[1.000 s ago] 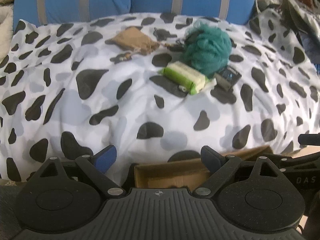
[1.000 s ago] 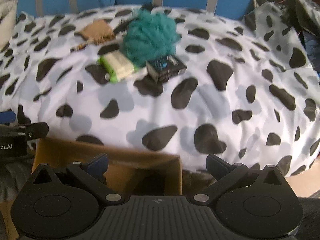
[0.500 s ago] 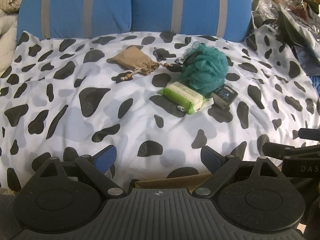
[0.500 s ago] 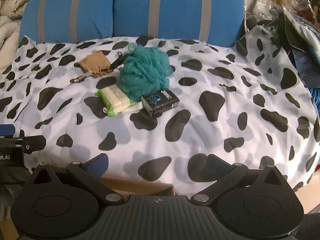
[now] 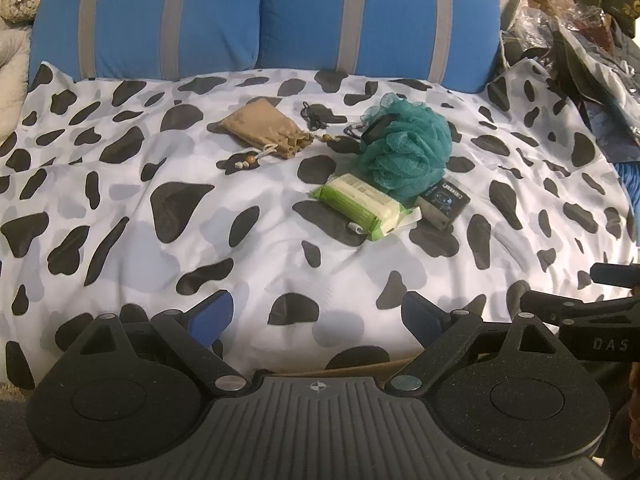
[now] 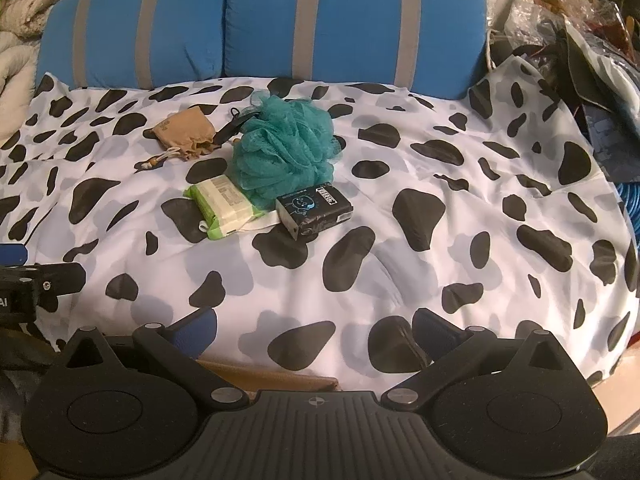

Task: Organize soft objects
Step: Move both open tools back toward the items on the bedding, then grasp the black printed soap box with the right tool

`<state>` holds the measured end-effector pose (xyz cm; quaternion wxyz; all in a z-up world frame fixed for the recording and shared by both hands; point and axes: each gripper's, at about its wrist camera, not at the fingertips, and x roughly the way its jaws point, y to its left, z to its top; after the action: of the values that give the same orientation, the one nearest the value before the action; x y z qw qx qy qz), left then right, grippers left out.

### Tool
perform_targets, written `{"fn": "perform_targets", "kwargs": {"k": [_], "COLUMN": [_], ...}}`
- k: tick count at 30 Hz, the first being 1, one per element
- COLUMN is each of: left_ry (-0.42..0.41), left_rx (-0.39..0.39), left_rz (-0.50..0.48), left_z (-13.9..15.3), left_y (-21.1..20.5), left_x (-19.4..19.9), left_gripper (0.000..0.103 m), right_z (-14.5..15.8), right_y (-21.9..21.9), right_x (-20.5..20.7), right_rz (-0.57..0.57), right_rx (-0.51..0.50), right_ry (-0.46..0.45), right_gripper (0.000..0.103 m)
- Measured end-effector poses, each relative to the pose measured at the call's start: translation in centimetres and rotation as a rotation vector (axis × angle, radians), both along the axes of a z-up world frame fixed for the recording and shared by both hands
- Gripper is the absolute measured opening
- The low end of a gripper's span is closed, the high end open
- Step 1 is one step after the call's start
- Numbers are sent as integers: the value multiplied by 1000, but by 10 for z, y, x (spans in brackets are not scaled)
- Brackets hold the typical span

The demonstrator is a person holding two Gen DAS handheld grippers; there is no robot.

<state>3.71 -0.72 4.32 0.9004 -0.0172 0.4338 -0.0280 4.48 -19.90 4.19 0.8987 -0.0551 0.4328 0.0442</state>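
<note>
On the cow-print bedspread [image 5: 120, 208] lie a teal mesh bath pouf [image 5: 406, 146], a green tissue pack [image 5: 362, 206], a black packet [image 5: 444, 202] and a tan drawstring pouch [image 5: 264, 128]. The right wrist view shows them too: pouf [image 6: 284, 146], tissue pack [image 6: 224, 206], black packet [image 6: 316, 208], pouch [image 6: 186, 132]. My left gripper [image 5: 316, 314] is open and empty, well short of them at the bed's near edge. My right gripper [image 6: 314, 328] is open and empty, also at the near edge.
Two blue pillows with grey stripes [image 5: 264, 20] stand at the back. Cluttered bags and a plush toy [image 6: 568, 4] pile up at the right. A cardboard box edge [image 6: 272, 376] shows just below the grippers. A small black cord [image 5: 316, 114] lies behind the pouf.
Both grippers have lifted and drawn back from the cardboard box, so the box has nearly left view and more of the bed and pillows shows. The objects have not moved.
</note>
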Motion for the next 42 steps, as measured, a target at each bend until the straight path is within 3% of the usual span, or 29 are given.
{"fn": "perform_targets", "kwargs": {"k": [9,14,20,25,30,42], "left_ry": [-17,7,-21,-59,-63,-56], "left_rx": [40,-1,-9,82,32,10], "left_rz": [-11,-5,-67,-131,-153,-208], "left_z": [-10,-13,-16,-22,-23,-31], "left_y": [10,14,4,-3,-1,-3], "left_x": [4,15,27,35,49,69], "left_gripper": [92,92,92,92,92,92], "right_z": [-11,-24,-27,-19,-23,-36], "right_y": [-8,-10,-14,-18,-25,-22], "right_x": [2,8,28,45,61,95], "right_rz": [14,34,56,116,138,248], "right_rx": [30,57,-20,1,-6,46], "right_ry": [-39,8,5,-61,-54,-19], "right_gripper": [103,103,103,103,103,103]}}
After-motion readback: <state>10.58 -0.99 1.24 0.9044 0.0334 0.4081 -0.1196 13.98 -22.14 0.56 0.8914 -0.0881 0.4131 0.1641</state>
